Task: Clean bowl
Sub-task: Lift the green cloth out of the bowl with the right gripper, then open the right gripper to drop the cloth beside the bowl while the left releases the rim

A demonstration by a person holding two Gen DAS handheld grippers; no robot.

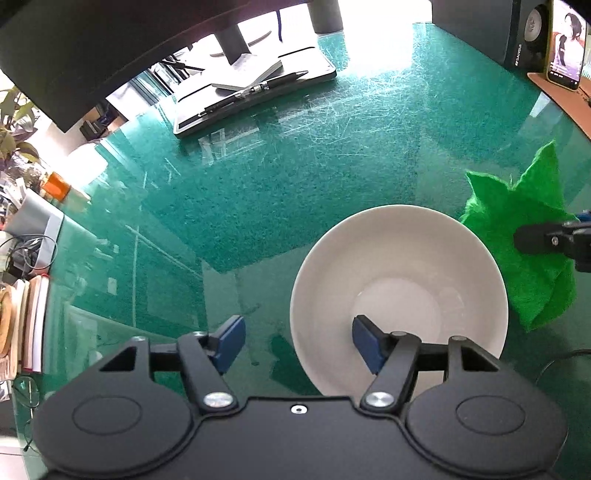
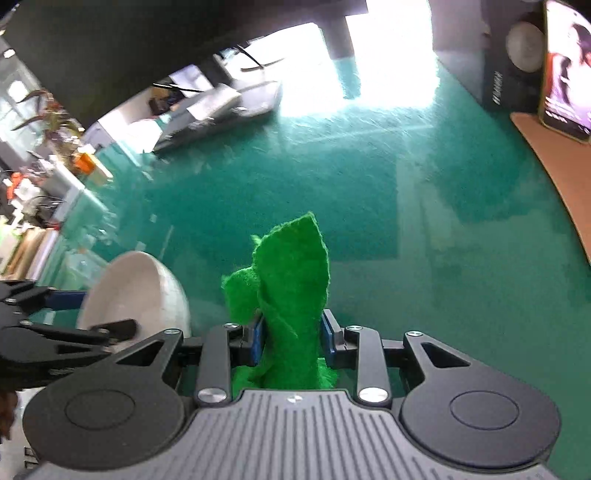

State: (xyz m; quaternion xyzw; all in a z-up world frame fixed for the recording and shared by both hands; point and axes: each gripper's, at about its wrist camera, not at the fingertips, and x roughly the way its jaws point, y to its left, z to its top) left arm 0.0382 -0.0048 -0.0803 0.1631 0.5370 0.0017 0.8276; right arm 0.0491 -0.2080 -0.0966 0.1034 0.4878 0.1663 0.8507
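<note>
A white bowl (image 1: 399, 273) stands upright on the green glass table (image 1: 295, 177); its inside looks bare. My left gripper (image 1: 298, 345) is open and straddles the bowl's left rim: one blue pad is inside the bowl, the other hangs outside over the table, and neither presses the wall. A crumpled green cloth (image 1: 524, 221) sits just right of the bowl, pinched by my right gripper (image 1: 554, 240). In the right wrist view the cloth (image 2: 291, 280) stands up between the blue pads of my right gripper (image 2: 293, 341), with the bowl (image 2: 136, 284) to its left.
A dark tablet with a pen (image 1: 255, 92) lies at the far side under a monitor stand. A speaker (image 1: 517, 33) and a lit phone (image 1: 567, 44) stand at the far right on a wooden mat (image 1: 565, 107). Books (image 1: 33, 325) line the left edge.
</note>
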